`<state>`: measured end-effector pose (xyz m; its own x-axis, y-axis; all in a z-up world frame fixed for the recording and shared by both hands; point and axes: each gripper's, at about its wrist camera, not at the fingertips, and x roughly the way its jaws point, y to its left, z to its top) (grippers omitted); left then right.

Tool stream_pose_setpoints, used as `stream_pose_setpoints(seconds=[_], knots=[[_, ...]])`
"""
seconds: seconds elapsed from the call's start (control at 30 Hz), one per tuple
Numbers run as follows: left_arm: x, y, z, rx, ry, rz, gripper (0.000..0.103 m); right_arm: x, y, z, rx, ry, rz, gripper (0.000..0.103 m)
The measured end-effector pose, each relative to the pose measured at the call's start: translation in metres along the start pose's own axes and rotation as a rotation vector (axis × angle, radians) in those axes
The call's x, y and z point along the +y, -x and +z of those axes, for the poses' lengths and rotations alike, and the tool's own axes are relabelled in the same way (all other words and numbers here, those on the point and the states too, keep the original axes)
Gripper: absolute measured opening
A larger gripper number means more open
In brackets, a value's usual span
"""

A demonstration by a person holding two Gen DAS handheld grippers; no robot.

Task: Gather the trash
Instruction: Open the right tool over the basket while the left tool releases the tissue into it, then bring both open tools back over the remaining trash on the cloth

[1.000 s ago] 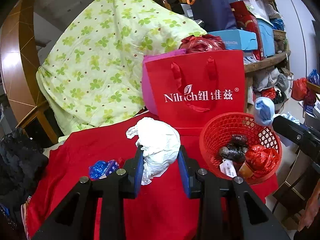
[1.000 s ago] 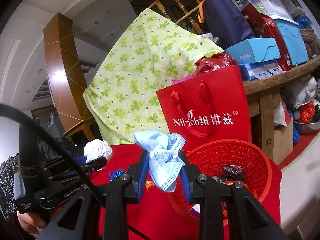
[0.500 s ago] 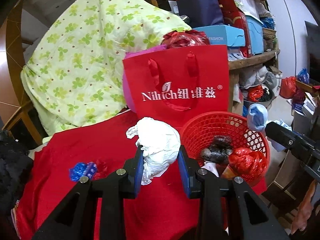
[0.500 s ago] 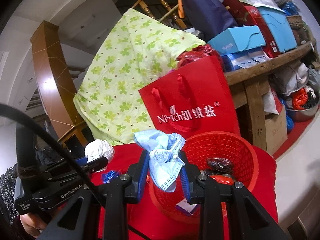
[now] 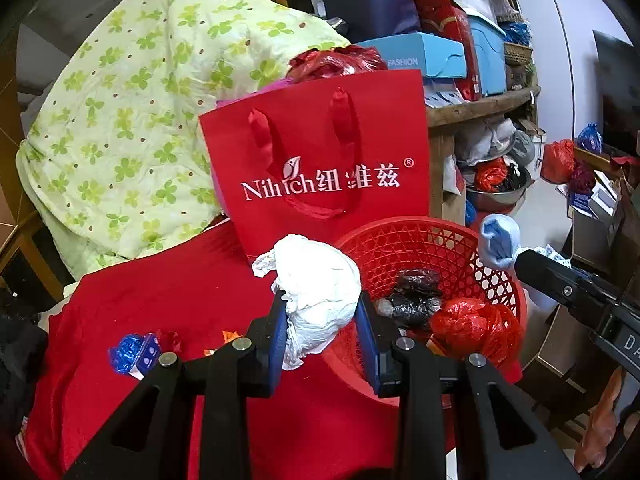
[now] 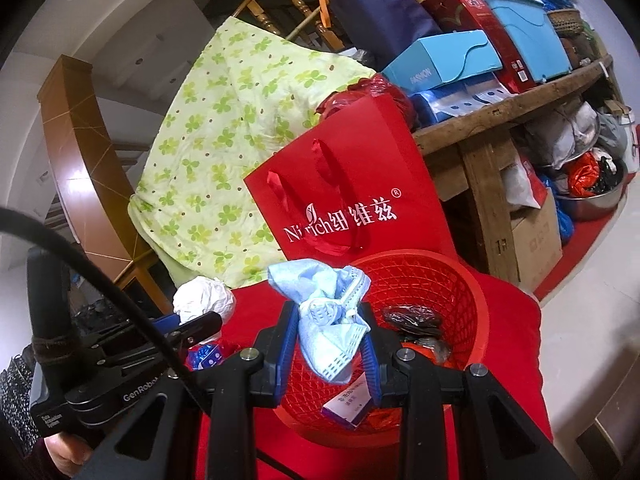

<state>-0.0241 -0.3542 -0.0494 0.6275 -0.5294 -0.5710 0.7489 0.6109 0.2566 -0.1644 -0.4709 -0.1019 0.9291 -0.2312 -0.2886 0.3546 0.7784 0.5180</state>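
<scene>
While my right gripper (image 6: 329, 336), clamped on the blue mask (image 6: 324, 320), hangs over the red basket (image 6: 476, 300), my left gripper (image 5: 322, 316), clutching white tissue (image 5: 320, 280), sits beside its rim.

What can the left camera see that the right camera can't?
Only the left wrist view shows the red plastic wad lying clearly in the basket, and orange scraps on the red cloth.

Only the right wrist view shows a hand holding the left gripper, and a cardboard box on the floor.

Both show the basket, the red bag, the green quilt, the white paper wad, the blue mask and the blue wrapper.
</scene>
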Motion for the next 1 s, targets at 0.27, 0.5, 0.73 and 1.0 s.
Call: stream_pose_setpoints(seconds=[0.27, 0.5, 0.73, 1.0], knots=[[-0.008, -0.016, 0.003, 0.019, -0.016, -0.035, 0.036, -0.013, -0.01, -0.001, 0.02, -0.037, -0.017, 0.032], [-0.015, -0.033, 0.004, 0.023, -0.006, -0.14, 0.048, -0.027, -0.023, 0.0, 0.054, -0.103, -0.014, 0.033], [-0.003, -0.048, -0.008, 0.053, 0.028, -0.169, 0.066, -0.04, -0.033, -0.006, 0.081, -0.182, -0.011, 0.067], [0.056, -0.043, -0.05, 0.12, 0.107, -0.068, 0.068, -0.019, -0.028, -0.001, 0.061, -0.128, 0.001, 0.067]])
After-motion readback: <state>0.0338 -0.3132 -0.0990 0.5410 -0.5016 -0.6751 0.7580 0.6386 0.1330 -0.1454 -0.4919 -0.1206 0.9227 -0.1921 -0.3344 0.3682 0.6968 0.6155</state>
